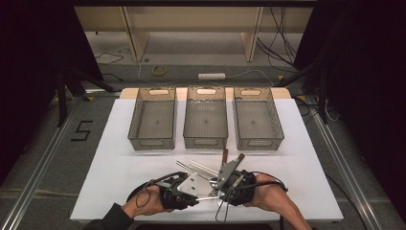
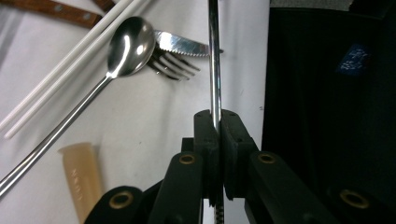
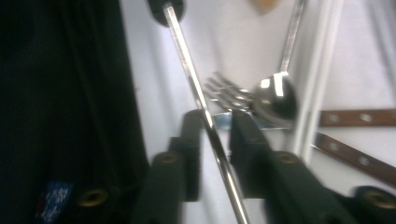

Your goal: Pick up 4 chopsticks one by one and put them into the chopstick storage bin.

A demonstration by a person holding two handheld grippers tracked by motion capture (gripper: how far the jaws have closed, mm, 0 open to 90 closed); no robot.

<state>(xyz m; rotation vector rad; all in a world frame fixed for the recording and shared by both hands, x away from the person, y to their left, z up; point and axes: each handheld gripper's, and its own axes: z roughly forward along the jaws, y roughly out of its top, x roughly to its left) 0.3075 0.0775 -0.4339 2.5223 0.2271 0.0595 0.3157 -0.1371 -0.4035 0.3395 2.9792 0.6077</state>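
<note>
Holding: we grip a thin metal rod (image 2: 214, 60) in our left gripper (image 2: 217, 122), jaws clenched on it.
Right gripper (image 3: 215, 122): jaws released, rod running slantwise between them.
Landmark: rod lies just beside the fork (image 2: 173, 65) on the tabletop (image 2: 140, 121).

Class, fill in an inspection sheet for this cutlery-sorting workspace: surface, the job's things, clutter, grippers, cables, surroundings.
Surface: white table, bare around the pile.
Job's things: thin metal rod spans both grippers; spoon, fork, serrated knife, white chopsticks and brown-handled pieces lie piled; three bins stand in a row behind, nothing seen in them.
Clutter: beige tube beside the spoon handle.
Grippers: left gripper clamped on the rod; right gripper open, rod between its jaws, pads apart from it.
Cables: black leads trail from both grippers.
Surroundings: floor cables, power strip, tape roll, wooden frame.
</note>
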